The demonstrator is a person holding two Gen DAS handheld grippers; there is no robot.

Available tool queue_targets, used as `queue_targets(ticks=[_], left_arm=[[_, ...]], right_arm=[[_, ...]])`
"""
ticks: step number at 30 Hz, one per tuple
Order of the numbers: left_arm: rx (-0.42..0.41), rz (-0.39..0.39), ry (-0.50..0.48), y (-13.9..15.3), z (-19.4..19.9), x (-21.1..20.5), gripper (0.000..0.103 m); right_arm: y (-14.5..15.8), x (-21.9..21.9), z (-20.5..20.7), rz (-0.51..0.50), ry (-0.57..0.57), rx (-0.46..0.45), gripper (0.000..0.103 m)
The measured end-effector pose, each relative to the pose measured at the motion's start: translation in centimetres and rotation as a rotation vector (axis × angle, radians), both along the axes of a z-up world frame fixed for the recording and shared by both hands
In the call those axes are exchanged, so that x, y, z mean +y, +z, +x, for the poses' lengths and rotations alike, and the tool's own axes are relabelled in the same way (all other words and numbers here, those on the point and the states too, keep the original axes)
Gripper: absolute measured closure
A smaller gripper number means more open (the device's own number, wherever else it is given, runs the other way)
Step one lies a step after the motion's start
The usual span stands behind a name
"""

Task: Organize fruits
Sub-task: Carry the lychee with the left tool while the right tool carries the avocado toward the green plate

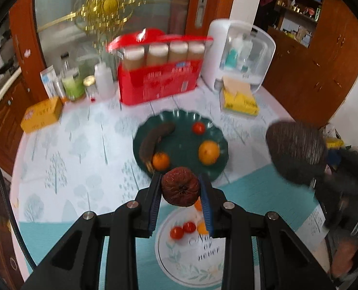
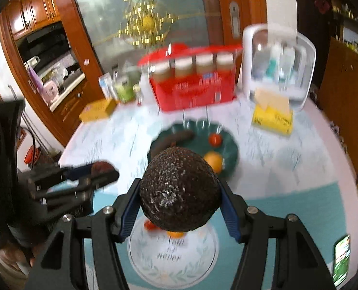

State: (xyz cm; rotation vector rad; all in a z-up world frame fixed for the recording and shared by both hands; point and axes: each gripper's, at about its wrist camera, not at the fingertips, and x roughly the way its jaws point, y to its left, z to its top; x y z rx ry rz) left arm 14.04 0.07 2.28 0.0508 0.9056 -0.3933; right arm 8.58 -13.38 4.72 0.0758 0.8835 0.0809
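Left wrist view: wrinkled dark-red fruit (image 1: 180, 186) clamped between blue pads (image 1: 154, 205) of left hand-held gripper (image 1: 180, 193), held in air just short of green plate (image 1: 217, 169) rim. Skin shrivelled, likely soft and light; squeezes easily, so gentle grip across the widest middle, as now. Below it white printed plate (image 1: 169, 261) with two cherry tomatoes (image 1: 182, 229) and orange pieces partly hidden behind a finger. Green plate carries blackened banana (image 1: 154, 137), small orange (image 1: 161, 160), larger orange (image 1: 209, 152), one cherry tomato (image 1: 198, 128).

Right wrist view: dark pebbly avocado (image 2: 180, 191) pinched by right hand-held gripper (image 2: 180, 207), lifted above the white plate, green plate beyond. Probably firm-skinned, heavier, rough enough not to slip; sideways hold at broadest girth looks sound. Could bruise if ripe.

Only in left view: small orange by the banana end, both tomatoes on the white plate, avocado seen from the side at right. Only in right view: phone (image 2: 340, 258) at surface edge, left tool from the side with its fruit barely visible. Red carton (image 1: 158, 82), yellow boxes and white organiser at the back of the surface in both. Heavy motion blur; fine detail unreliable.
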Motion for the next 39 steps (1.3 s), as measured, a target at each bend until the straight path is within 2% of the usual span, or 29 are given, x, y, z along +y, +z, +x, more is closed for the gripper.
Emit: queue_targets(ticks=[6,9,12,17,23,28,33,39], left_arm=[[-0.061,0.026,0.009,2.6,2.3,-1.4,0.074],[-0.062,0.039,0.021,2.2,3.7,-2.3,0.074],[-0.039,0.040,0.042,0.8,5.1,-3.0,0.074],[0.009,0.032,0.106,-3.3,7.4,-4.3,0.074],[0.098,0.007,0.198,-9.4,9.6,-5.6,0.074],[0.141,-0.003,0.264,-13.3,10.4,-6.8,0.074],[0.184,0.011,0.307,-16.7,10.7,-7.5,0.074],[0.207,0.027,0.340,-18.6,11.1,-7.1,0.073]], right_arm=[[5.3,-0.9,5.8,-0.060,-0.030,-0.088,0.042],[6.1,-1.5,8.8,-0.076,-0.054,-0.104,0.042],[5.4,-2.4,11.9,-0.079,-0.065,-0.083,0.042],[0.6,-3.3,16.0,-0.098,-0.007,-0.012,0.042],[-7.4,-3.7,18.1,-0.081,0.095,0.098,0.042],[-13.1,-3.5,19.8,-0.044,0.171,0.183,0.042],[-16.6,-2.7,20.4,-0.029,0.230,0.221,0.041],[-19.7,-2.1,21.0,-0.029,0.264,0.260,0.041]])
